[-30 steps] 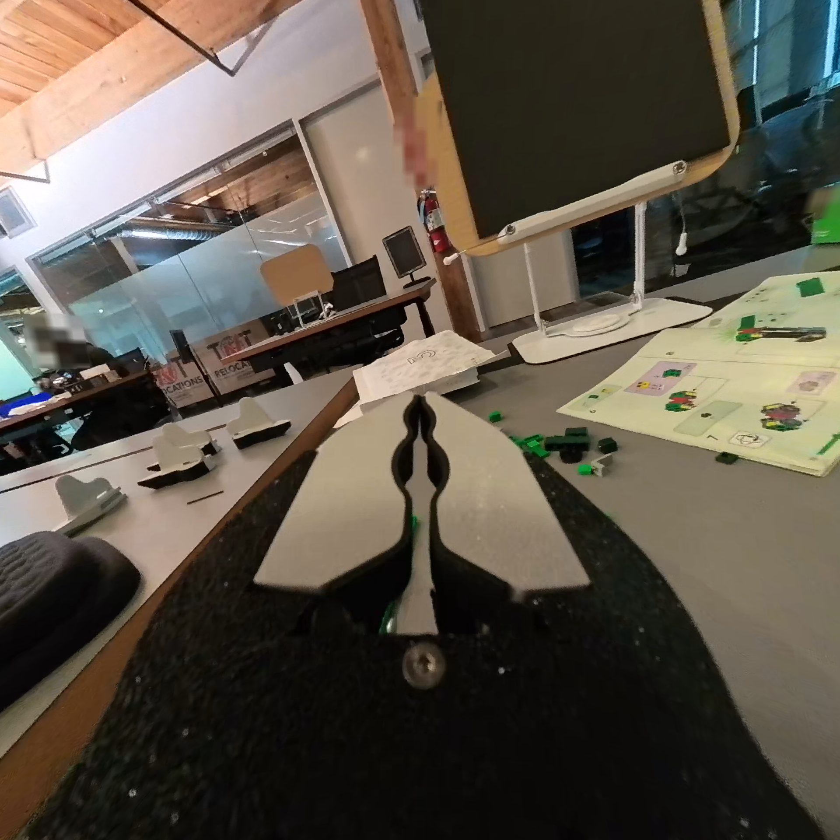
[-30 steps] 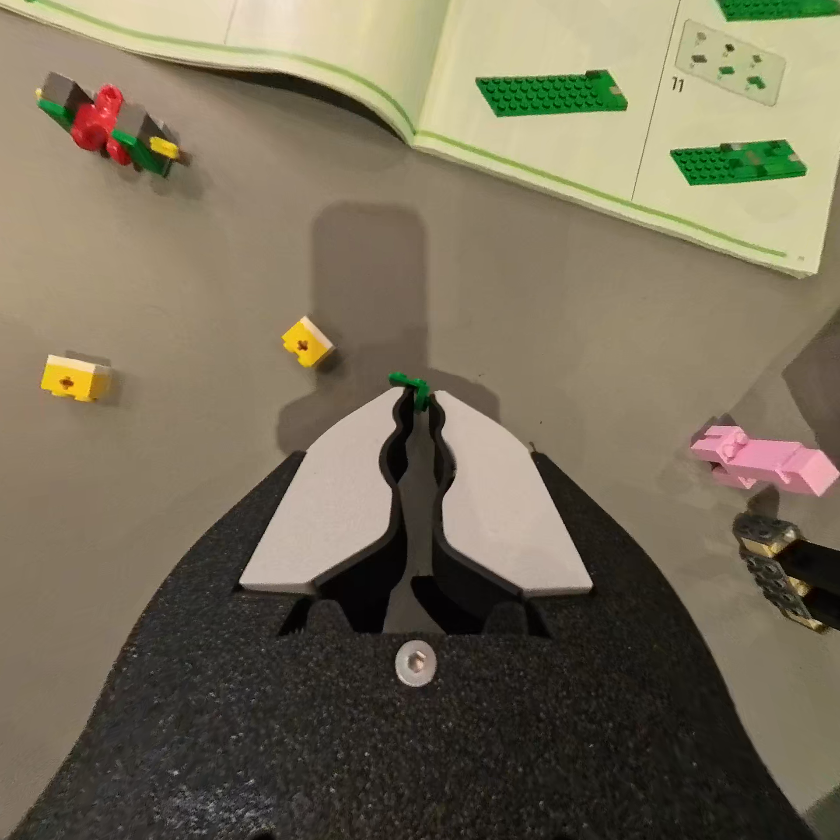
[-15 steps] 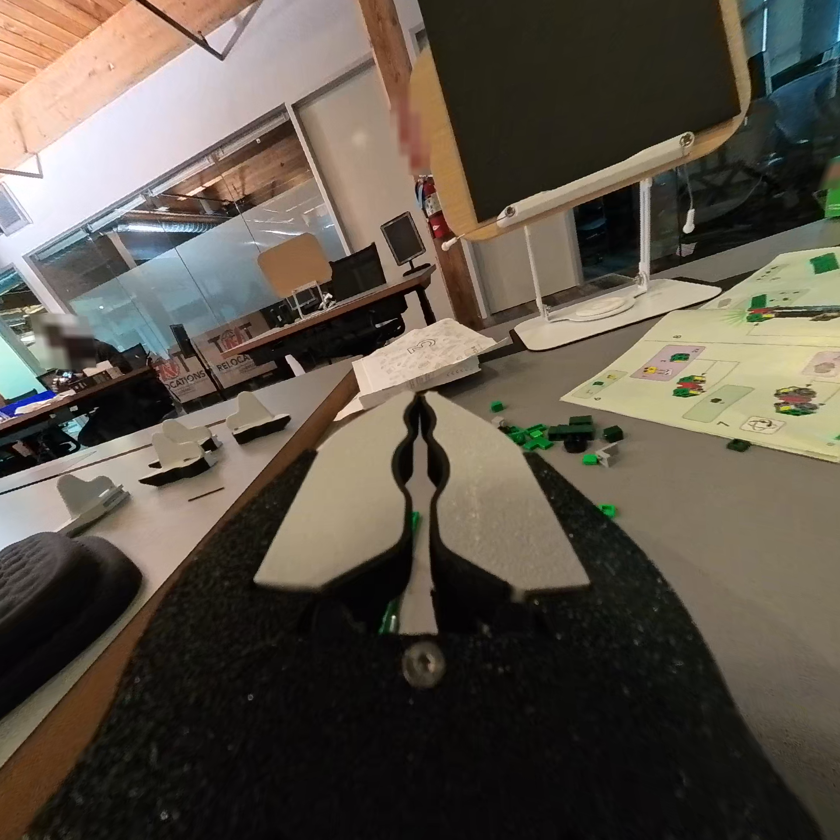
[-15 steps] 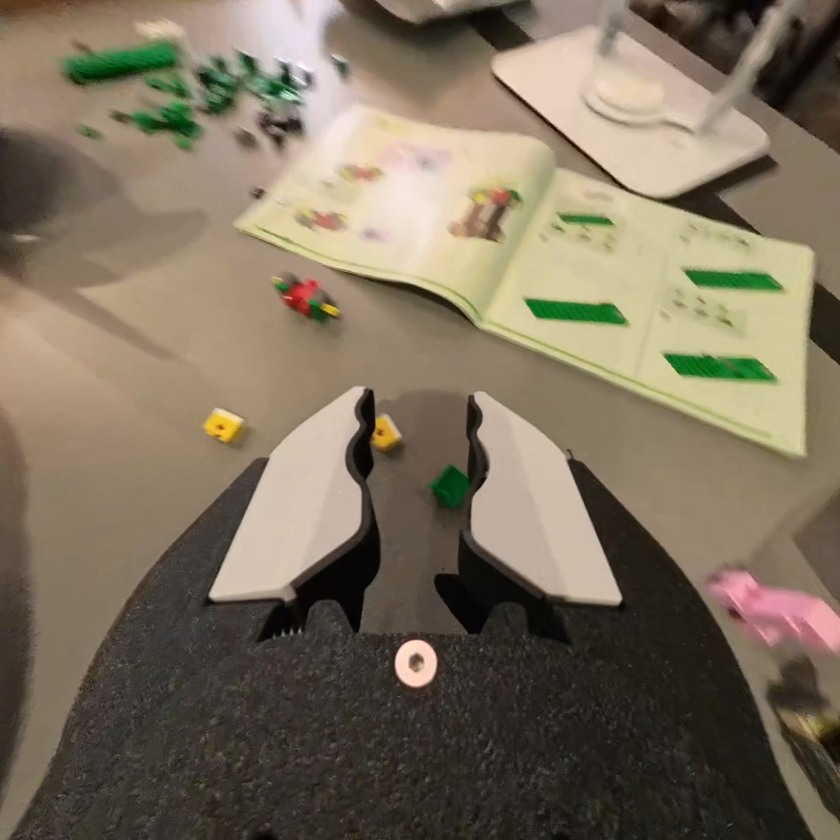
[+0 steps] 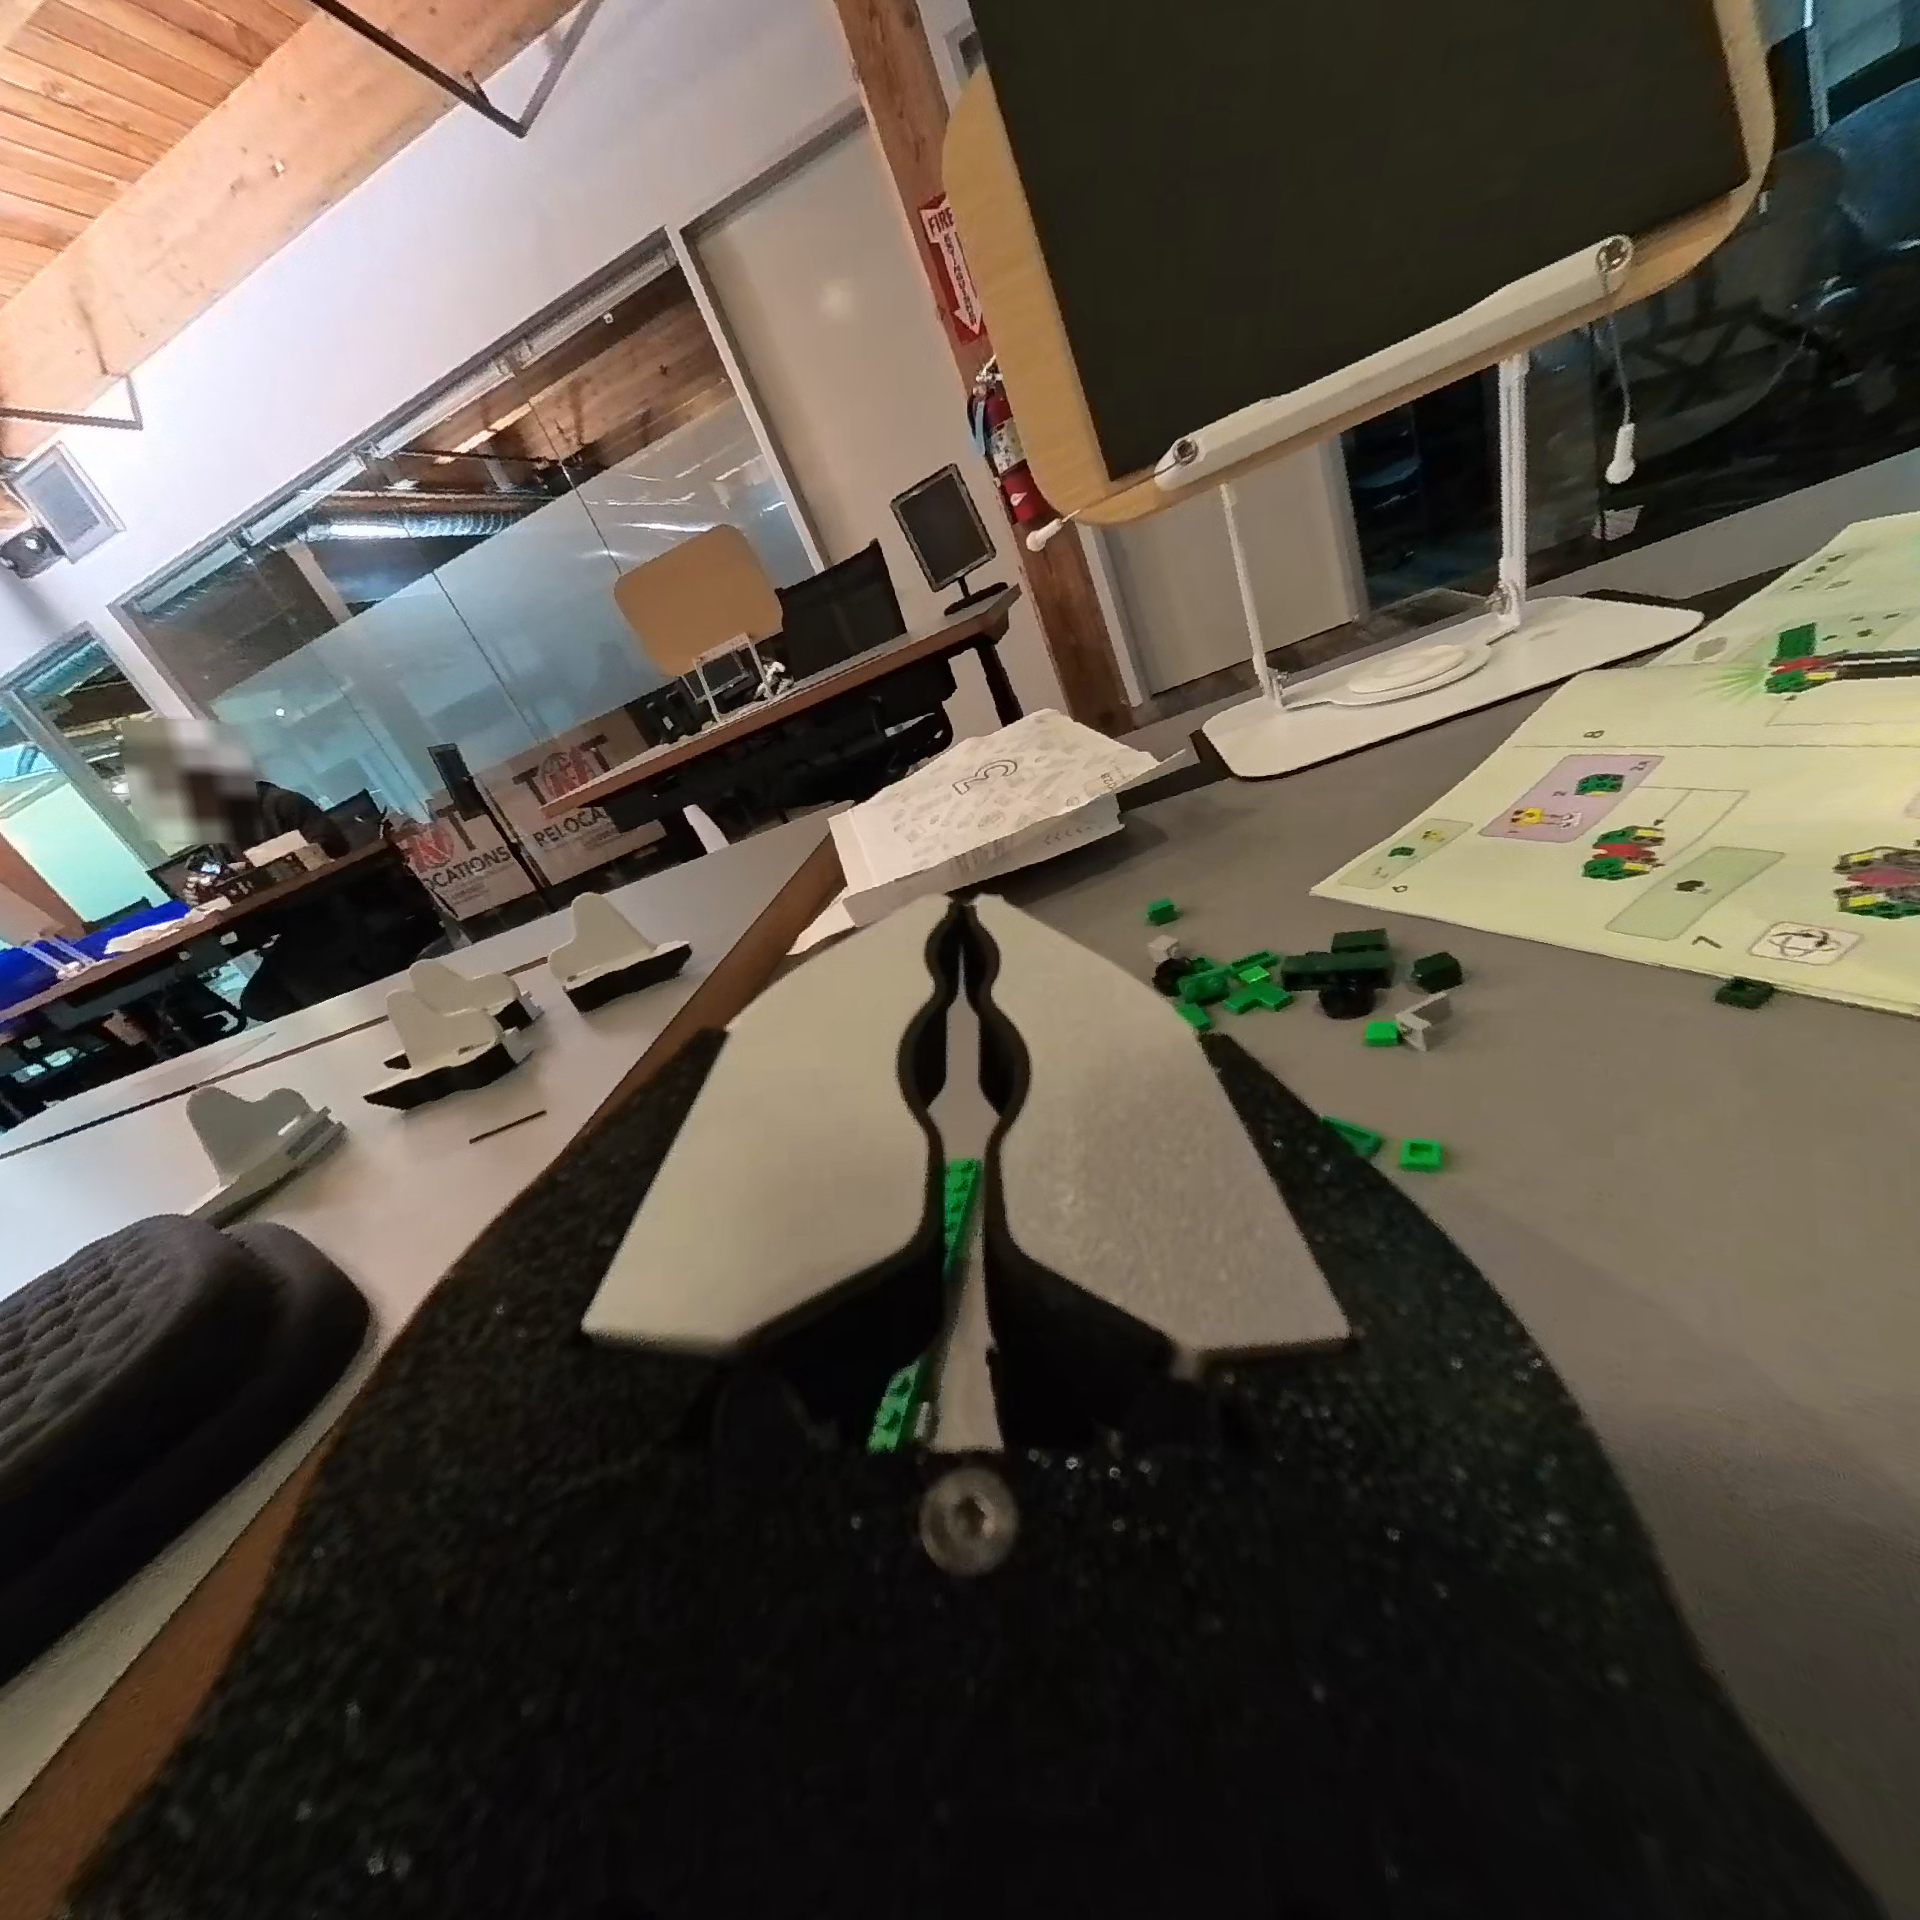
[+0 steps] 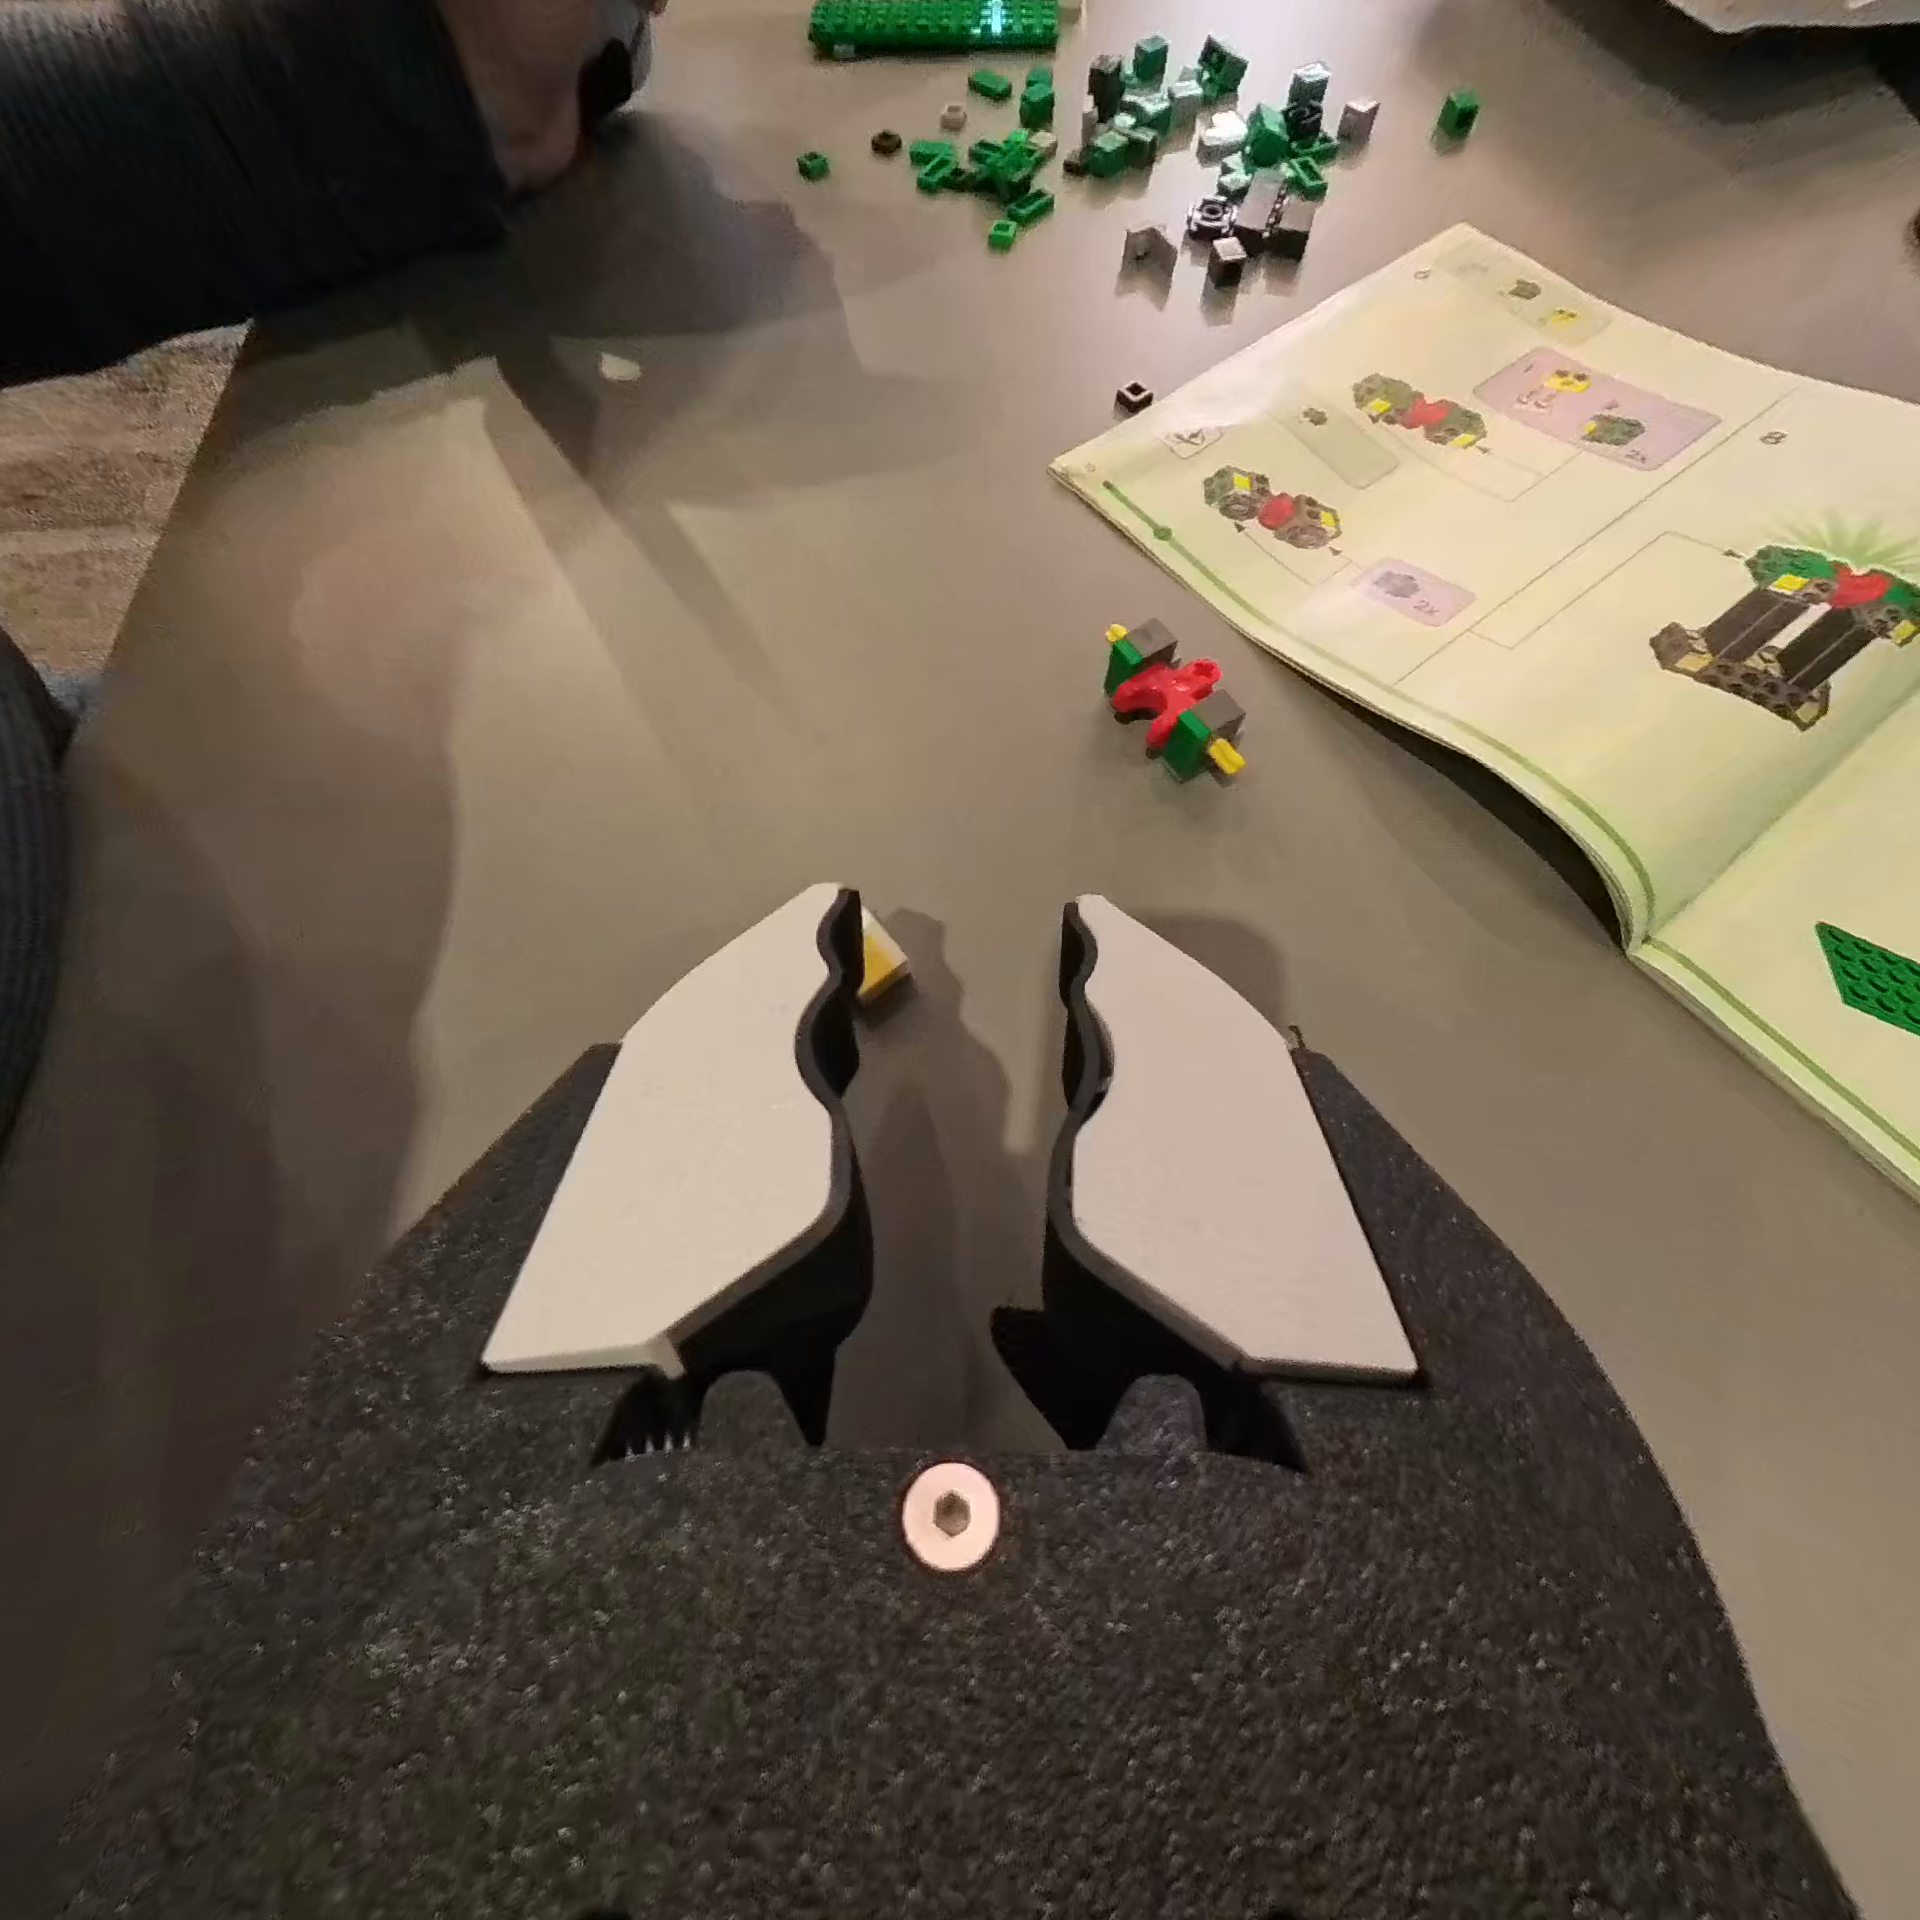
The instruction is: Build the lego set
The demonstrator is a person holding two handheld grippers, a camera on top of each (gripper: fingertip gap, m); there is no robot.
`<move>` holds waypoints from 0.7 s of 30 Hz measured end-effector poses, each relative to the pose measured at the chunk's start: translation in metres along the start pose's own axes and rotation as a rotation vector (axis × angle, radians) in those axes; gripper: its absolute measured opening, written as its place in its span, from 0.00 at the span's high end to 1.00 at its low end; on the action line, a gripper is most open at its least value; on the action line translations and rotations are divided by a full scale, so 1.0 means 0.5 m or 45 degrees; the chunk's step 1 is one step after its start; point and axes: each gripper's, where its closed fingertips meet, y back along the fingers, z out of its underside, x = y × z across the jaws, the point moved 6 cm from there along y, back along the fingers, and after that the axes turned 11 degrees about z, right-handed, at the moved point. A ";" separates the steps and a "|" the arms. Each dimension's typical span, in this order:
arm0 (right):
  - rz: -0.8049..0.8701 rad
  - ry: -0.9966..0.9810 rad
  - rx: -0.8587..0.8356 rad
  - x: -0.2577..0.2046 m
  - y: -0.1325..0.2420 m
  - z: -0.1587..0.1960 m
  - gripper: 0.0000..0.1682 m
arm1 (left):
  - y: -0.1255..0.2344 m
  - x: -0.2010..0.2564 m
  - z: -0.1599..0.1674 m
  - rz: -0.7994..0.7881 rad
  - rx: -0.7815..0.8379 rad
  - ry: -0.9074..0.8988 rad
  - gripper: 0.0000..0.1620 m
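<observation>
Most of the build is still ahead of me, as I read it: only one small sub-assembly (image 6: 1172,698), red in the middle with green, grey and yellow ends, lies finished on the grey table (image 6: 727,623), just left of the open instruction booklet (image 6: 1558,582), and the page beside it shows a much larger dark structure that I see nowhere yet. My left gripper (image 5: 962,920) has its tongs narrowed to a slit on a green plate (image 5: 961,1210), which I see only as studded slivers low in the gap, so I cannot say how squarely it sits. My right gripper (image 6: 961,914) hangs over the table with its tongs wide and nothing between them; a yellow brick (image 6: 881,961) lies just beside the left fingertip, partly hidden by it. The loose stock is far from me: a pile of green and dark pieces (image 6: 1122,135), with a larger green plate (image 6: 935,23) at the far edge. In the left wrist view the same scatter (image 5: 1299,977) lies to the right of the tongs, before the booklet (image 5: 1662,831). Around the work stand a white-based lamp (image 5: 1455,665), a white paper bag (image 5: 987,821) and, on the next table to the left, spare gripper fingers (image 5: 457,1029) and a dark cushion (image 5: 135,1382). A dark sleeve (image 6: 208,156) reaches in at the far left and throws a shadow across the table, which I judge could crowd any reach toward the pile. A person sits at a distant desk.
</observation>
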 end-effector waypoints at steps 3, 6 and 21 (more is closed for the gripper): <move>-0.001 0.041 -0.028 -0.004 -0.001 0.004 0.79 | 0.001 -0.002 0.001 -0.006 0.000 0.010 1.00; -0.010 0.059 -0.050 -0.008 0.002 0.008 0.79 | 0.001 -0.003 0.002 -0.003 0.003 0.021 1.00; -0.021 0.097 -0.019 -0.014 0.000 -0.004 0.81 | 0.004 -0.009 0.003 -0.011 0.033 0.069 1.00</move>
